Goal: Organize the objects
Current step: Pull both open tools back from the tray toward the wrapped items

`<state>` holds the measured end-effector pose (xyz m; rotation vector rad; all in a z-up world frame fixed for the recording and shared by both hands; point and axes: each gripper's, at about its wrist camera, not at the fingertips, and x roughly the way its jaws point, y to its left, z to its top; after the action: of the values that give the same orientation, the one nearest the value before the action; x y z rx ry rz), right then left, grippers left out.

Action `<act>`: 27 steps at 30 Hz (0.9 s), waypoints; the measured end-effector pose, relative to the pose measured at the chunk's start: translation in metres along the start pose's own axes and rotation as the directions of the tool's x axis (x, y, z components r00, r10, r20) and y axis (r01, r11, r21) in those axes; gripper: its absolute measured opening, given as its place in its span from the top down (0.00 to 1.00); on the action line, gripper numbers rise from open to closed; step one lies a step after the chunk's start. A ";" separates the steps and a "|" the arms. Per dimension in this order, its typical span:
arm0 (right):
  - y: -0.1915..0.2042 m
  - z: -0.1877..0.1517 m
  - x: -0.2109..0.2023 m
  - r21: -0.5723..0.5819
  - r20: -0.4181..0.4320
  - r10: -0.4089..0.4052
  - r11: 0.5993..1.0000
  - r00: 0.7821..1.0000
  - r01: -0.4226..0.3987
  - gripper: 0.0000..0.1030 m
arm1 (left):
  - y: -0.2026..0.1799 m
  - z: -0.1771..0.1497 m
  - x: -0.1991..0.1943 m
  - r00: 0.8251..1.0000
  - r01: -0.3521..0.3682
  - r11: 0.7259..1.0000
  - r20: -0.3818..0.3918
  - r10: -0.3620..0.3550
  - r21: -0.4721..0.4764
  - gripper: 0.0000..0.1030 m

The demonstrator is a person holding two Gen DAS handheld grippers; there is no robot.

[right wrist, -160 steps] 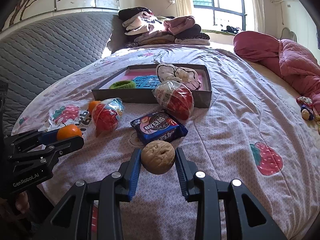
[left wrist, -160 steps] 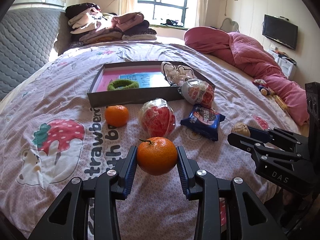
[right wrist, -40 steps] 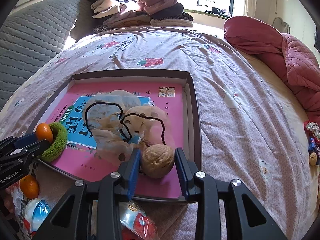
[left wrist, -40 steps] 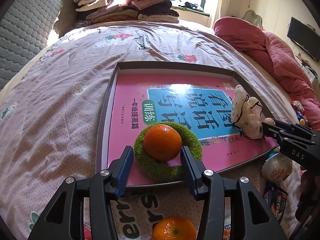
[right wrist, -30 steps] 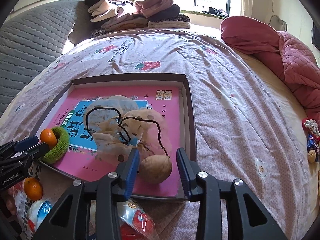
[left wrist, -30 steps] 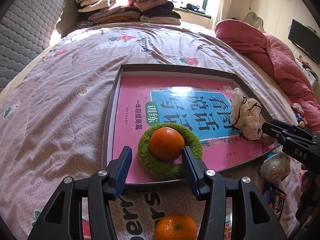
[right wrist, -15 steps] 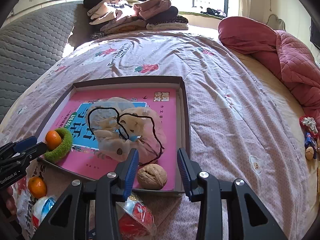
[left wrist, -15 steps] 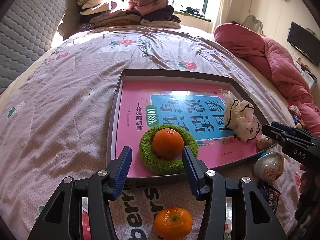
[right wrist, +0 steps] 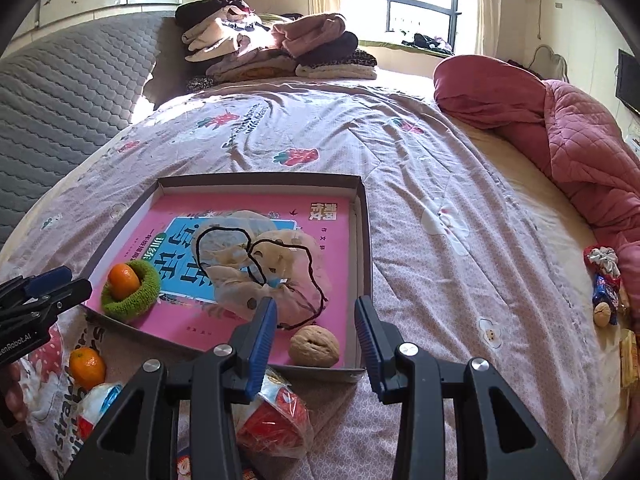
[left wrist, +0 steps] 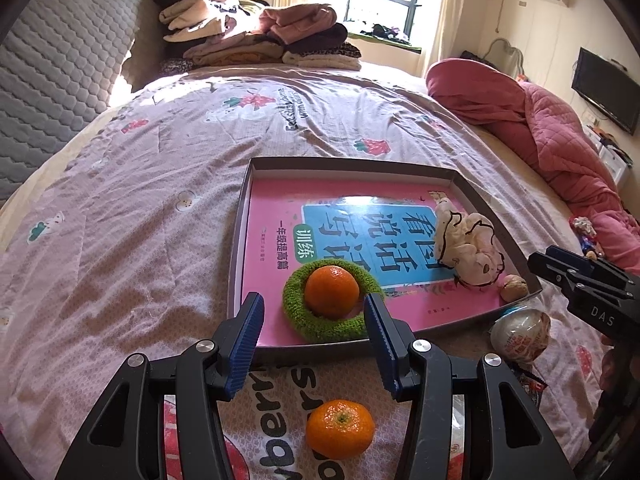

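A shallow grey box (left wrist: pixel 240 240) (right wrist: pixel 362 240) lies on the bed with a pink book (left wrist: pixel 272 200) (right wrist: pixel 240 208) inside. An orange (left wrist: pixel 331 291) (right wrist: pixel 123 280) rests in a green knitted ring (left wrist: pixel 304 324) (right wrist: pixel 132 306) at the box's near left. A walnut (right wrist: pixel 315 346) (left wrist: pixel 513 287) lies in the box's near right corner beside a sheer drawstring pouch (right wrist: pixel 264 268) (left wrist: pixel 468 240). My left gripper (left wrist: pixel 314 342) is open, above and short of the orange. My right gripper (right wrist: pixel 316 340) is open, hovering over the walnut without touching it.
A second orange (left wrist: pixel 340 428) (right wrist: pixel 87 367) lies on the quilt in front of the box. Wrapped egg-shaped snacks (left wrist: pixel 520 334) (right wrist: pixel 276 416) sit by the box's near edge. Folded clothes (left wrist: pixel 256 36) pile at the headboard; a red duvet (right wrist: pixel 560 136) lies on the right.
Both grippers drew back and up from the box. The orange stays in the green ring and the walnut stays in the box corner, both released earlier.
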<state>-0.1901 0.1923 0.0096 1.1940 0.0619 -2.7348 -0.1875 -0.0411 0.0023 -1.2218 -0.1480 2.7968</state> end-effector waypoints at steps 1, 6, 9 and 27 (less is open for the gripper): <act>0.000 0.000 -0.003 0.001 0.003 0.007 1.000 1.000 -0.007 0.61 | -0.001 0.000 -0.003 1.000 0.000 1.000 0.004 0.000 0.002 0.48; 0.009 -0.002 -0.016 -0.044 0.038 -0.020 0.999 0.999 0.022 0.61 | -0.006 -0.003 -0.015 1.000 -0.006 1.000 0.022 0.006 0.014 0.48; 0.014 -0.006 -0.026 -0.049 0.052 0.000 0.999 0.999 0.003 0.60 | -0.008 -0.008 -0.024 1.000 0.001 1.000 0.030 -0.002 0.013 0.48; 0.037 -0.033 -0.084 -0.106 0.147 0.063 0.993 0.987 -0.047 0.46 | -0.034 -0.035 -0.075 0.995 -0.007 0.997 0.100 -0.001 0.083 0.48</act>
<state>-0.1041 0.1701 0.0490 0.9464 0.1473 -2.7273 -0.1100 -0.0139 0.0376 -1.0656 -0.0355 2.8361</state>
